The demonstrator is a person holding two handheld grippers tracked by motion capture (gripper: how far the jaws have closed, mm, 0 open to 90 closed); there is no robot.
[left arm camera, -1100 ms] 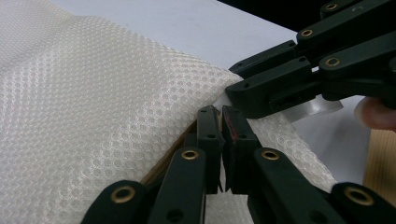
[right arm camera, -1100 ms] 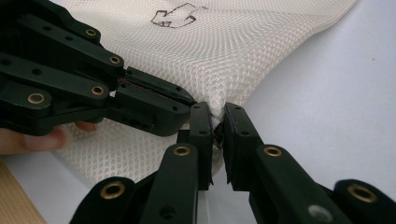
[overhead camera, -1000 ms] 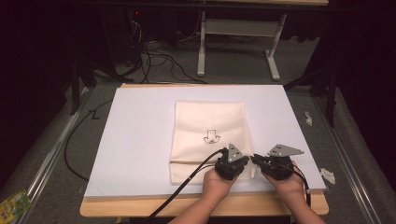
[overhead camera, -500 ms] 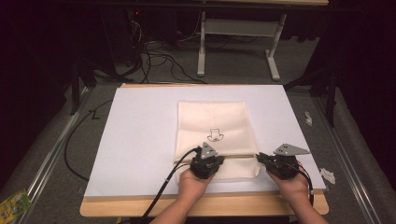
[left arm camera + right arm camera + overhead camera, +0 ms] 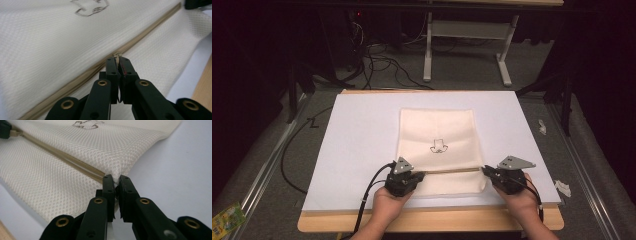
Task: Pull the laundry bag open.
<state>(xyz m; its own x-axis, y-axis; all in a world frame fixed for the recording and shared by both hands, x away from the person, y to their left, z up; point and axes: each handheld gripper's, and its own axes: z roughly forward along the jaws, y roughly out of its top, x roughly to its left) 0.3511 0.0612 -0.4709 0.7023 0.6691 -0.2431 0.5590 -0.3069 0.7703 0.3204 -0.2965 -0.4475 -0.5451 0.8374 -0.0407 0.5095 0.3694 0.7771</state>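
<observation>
A cream mesh zip bag with a small black drawing lies flat on the white mat. A tan zipper runs across its near end. My left gripper is shut on the zipper pull at the bag's left part. My right gripper is shut on the bag's right edge, where the zipper ends. In the left gripper view the zipper behind the pull looks parted.
The mat lies on a wooden table whose near edge is just behind my hands. Crumpled white scraps lie right of the table. Cables and a desk frame stand on the floor beyond.
My left gripper has travelled left along the zipper line, away from the right gripper, which stays at the bag's right edge. The bag has shifted slightly right.
</observation>
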